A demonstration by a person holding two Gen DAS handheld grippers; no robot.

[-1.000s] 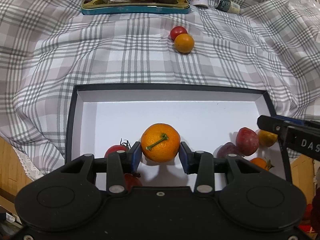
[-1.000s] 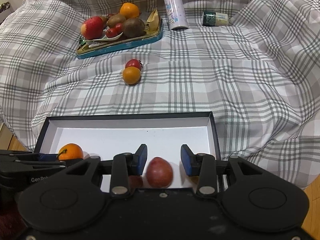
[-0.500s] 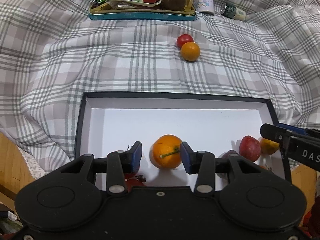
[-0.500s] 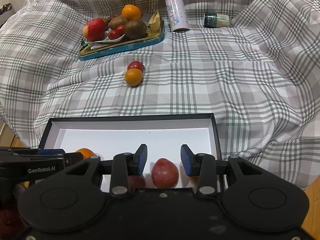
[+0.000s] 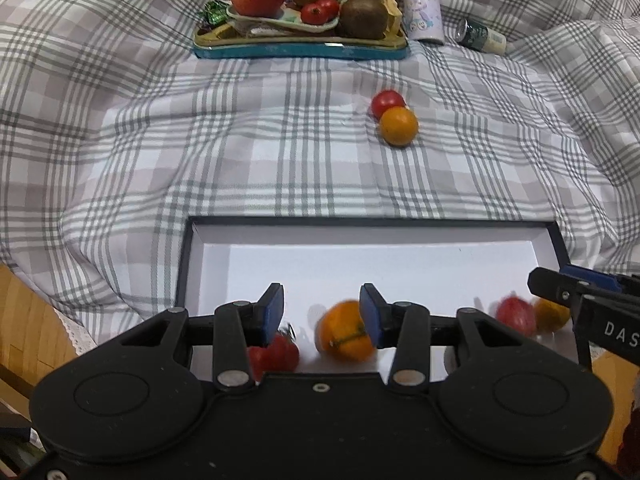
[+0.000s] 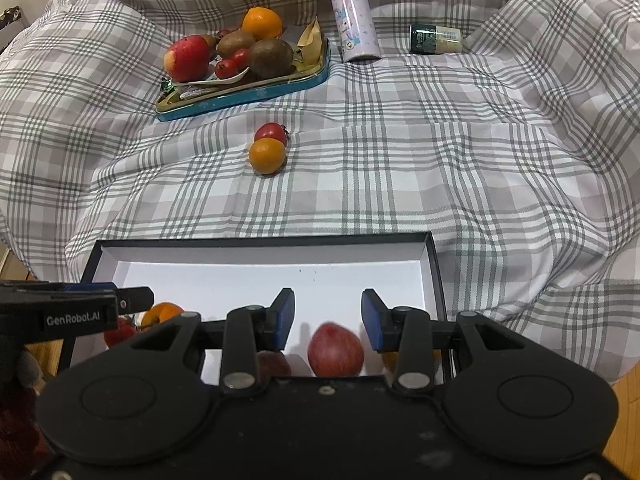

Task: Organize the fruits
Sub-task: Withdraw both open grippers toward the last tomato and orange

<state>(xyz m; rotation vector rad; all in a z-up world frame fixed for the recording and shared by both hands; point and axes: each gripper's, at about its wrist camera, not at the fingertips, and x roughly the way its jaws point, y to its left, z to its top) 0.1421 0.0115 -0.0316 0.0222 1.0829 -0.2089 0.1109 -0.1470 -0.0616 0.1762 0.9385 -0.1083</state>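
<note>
Behind the right gripper (image 6: 328, 320), only its own view shows a dark plum (image 6: 274, 364).

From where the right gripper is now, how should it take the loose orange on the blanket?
Grip the orange across its round middle, one finger on each side. The tomato touches its far side, so come in from the near side, from above, with the open right gripper.

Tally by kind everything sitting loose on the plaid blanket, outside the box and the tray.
Tomato: 1
Orange: 1
Cartoon bottle: 1
Small green jar: 1
Total: 4
</note>
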